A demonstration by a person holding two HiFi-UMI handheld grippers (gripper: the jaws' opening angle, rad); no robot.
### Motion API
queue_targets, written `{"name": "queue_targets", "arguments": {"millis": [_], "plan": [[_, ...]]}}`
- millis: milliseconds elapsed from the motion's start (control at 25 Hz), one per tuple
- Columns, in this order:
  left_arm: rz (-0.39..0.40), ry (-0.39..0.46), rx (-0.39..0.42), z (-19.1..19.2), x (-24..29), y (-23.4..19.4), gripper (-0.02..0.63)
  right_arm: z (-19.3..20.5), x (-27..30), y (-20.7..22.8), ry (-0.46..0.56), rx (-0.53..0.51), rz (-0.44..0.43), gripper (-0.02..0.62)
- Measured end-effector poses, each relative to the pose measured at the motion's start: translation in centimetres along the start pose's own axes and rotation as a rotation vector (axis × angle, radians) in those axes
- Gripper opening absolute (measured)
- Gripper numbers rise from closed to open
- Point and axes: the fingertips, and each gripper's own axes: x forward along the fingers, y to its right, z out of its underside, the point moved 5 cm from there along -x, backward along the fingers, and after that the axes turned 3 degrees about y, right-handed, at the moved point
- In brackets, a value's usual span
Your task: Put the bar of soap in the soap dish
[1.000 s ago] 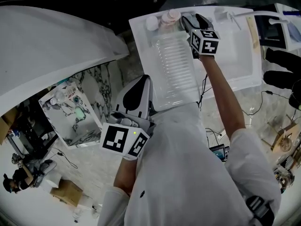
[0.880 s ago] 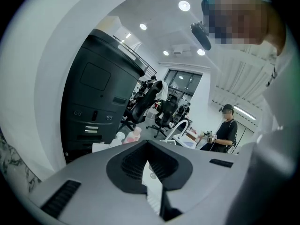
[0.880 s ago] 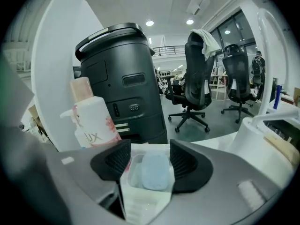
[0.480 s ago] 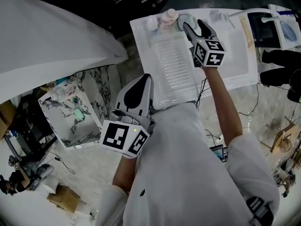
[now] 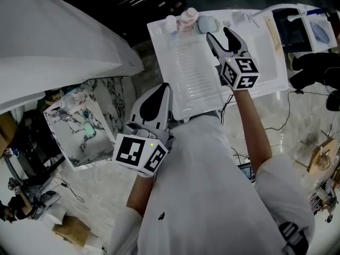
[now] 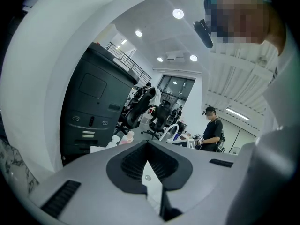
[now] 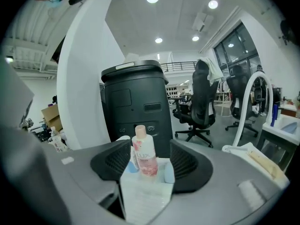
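Note:
A pale blue-green soap dish sits at the far end of the white drainboard, beside a pink bottle. I cannot make out the bar of soap apart from the dish. My right gripper hovers over the drainboard just short of the dish, open, with nothing between its fingers. The right gripper view looks between the jaws at the pink bottle with a pale blue dish edge beside it. My left gripper is held low by the person's body, shut and empty.
A white bottle stands left of the pink one. The sink basin lies right of the drainboard, with a tap beyond. A marble-patterned box sits on the floor at left. Cables trail at right.
My right gripper has drawn back from the soap dish toward the person, jaws open. The dish now shows uncovered. The left gripper has stayed put.

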Motion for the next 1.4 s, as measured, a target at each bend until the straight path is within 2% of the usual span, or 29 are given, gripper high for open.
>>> {"name": "queue_targets", "arguments": {"millis": [840,1400], "plan": [[0.049,0.050,0.024,0.4,-5.0,1.7,0.000,-8.0,-11.4,-7.6,0.182,-0.100,-0.072,0.273],[0.045,0.098,0.043,-0.2,-7.4,1.7,0.000,-11.5,-16.9,-12.2,0.263,-0.155,-0.113,0.273]]}}
